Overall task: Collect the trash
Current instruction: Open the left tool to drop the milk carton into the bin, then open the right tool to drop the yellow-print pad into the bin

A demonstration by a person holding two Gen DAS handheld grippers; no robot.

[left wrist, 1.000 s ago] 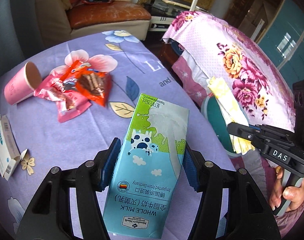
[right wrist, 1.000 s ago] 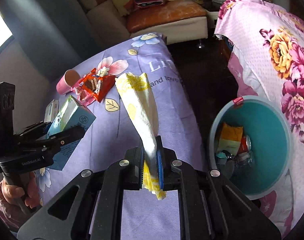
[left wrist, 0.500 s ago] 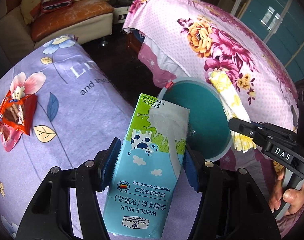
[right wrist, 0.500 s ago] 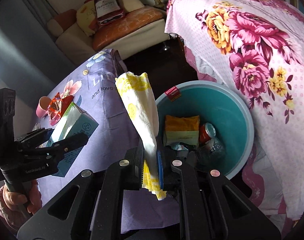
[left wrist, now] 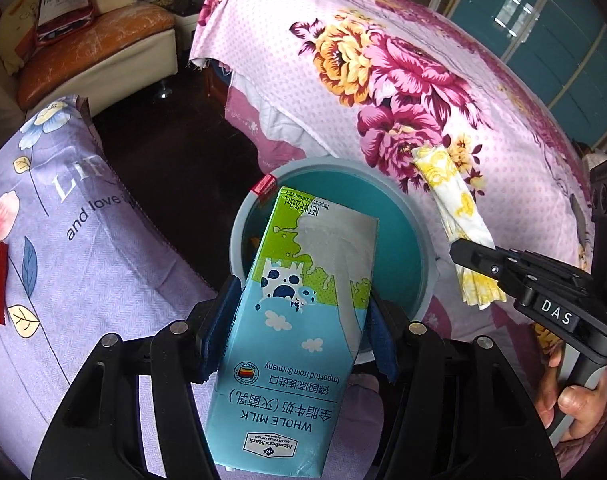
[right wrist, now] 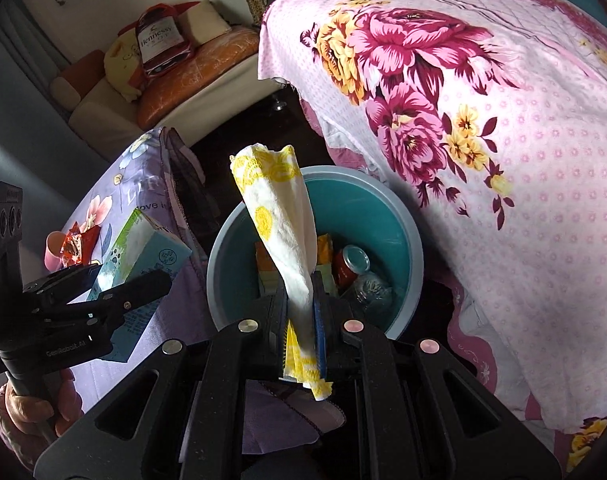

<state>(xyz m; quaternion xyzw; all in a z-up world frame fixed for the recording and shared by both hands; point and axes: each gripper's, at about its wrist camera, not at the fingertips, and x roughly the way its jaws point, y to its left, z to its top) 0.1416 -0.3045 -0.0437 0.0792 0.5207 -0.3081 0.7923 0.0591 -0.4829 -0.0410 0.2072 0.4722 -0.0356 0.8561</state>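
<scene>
Above the bin [right wrist: 403, 216], jaws clamp milk carton [left wrist: 299, 320] and napkin [right wrist: 283, 232].

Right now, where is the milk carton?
The whole milk carton is clamped in the left gripper, held up in front of the teal trash bin, just right of the purple flowered table cover.

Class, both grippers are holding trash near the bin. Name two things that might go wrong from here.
1. The milk carton in the left gripper hangs partly over the bin's near rim; released now, it might tip onto the purple cloth.
2. The yellow napkin is light and long; dropped from the right gripper, it could drape over the rim.
</scene>
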